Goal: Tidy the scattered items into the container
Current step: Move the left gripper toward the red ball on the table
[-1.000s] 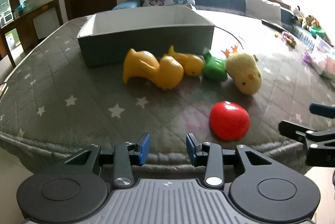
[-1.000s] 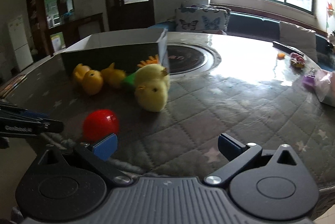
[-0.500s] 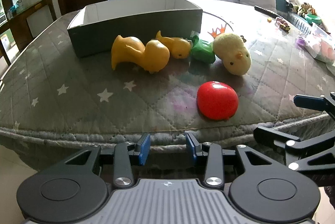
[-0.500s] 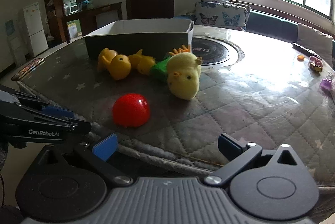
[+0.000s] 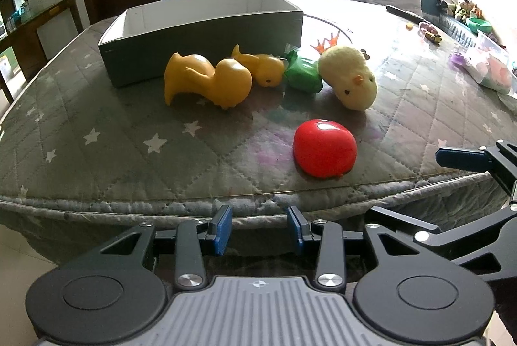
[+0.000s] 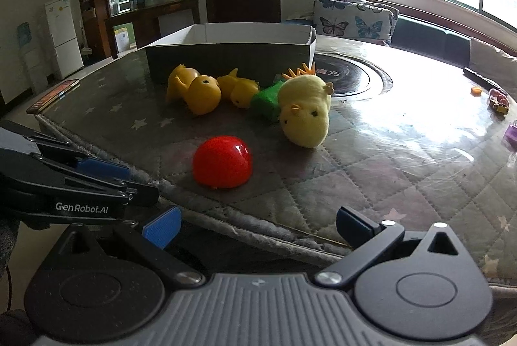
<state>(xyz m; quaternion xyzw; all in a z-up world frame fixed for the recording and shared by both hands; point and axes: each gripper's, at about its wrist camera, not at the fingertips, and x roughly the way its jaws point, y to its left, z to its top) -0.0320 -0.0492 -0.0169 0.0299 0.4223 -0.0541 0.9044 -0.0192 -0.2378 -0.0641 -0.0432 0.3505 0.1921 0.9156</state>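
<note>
Currently both grippers empty: left gripper (image 5: 259, 228) fingers narrow, right gripper (image 6: 257, 225) fingers wide; glossy red plastic ball (image 5: 324, 157) centre-right, grey cardboard box (image 5: 206, 47) upper centre.

Left wrist view faces the table (image 5: 97, 152) from just off its near edge; right wrist view, further right, looks leftward; both share the red ball (image 5: 324, 152) and box (image 6: 232, 55).
</note>
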